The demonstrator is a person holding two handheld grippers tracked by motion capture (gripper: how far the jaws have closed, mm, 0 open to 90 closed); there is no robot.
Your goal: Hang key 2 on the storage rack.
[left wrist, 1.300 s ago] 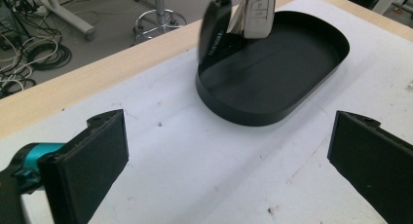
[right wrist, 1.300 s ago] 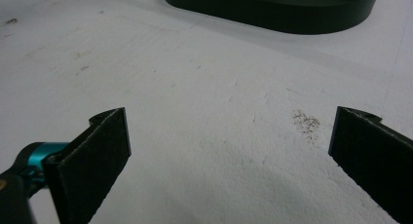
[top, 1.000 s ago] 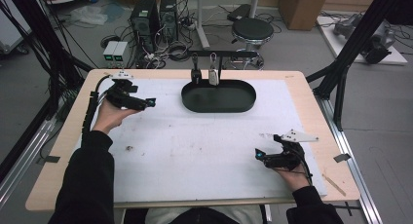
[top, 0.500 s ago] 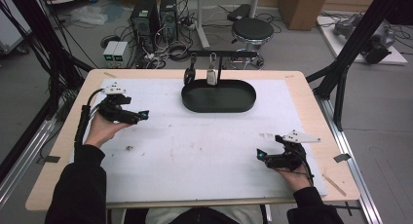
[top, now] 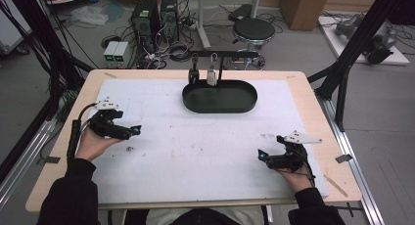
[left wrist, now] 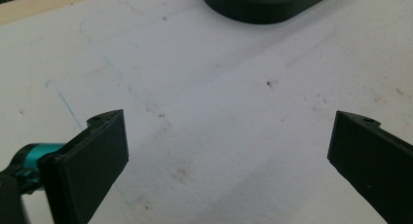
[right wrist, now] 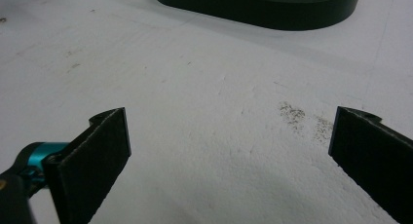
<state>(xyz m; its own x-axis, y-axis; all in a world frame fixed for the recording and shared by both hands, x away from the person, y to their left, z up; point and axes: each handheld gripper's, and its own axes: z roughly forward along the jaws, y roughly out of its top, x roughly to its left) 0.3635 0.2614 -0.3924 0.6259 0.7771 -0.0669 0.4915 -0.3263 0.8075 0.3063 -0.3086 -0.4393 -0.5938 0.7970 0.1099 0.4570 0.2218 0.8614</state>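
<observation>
A black oval tray [top: 220,97] sits at the back middle of the white mat, under a black rail [top: 226,54] from which two small items [top: 211,77] hang on hooks. My left gripper [top: 131,131] rests low over the mat's left side, open, with nothing between its jaws. In the left gripper view the tray's wall [left wrist: 263,9] lies ahead at the top. My right gripper [top: 264,158] sits near the front right of the mat, open and empty. The right gripper view has the tray's wall [right wrist: 263,12] across the top.
The white mat [top: 205,137] covers most of the wooden table [top: 313,112] and carries small dark smudges [right wrist: 304,119]. Black frame struts [top: 342,73] rise at the table's right. Computers, cables and a stool [top: 252,32] stand on the floor behind.
My left gripper has come back from the far left corner toward the person, moving nearer the front along the mat's left side. The right gripper has stayed put.
</observation>
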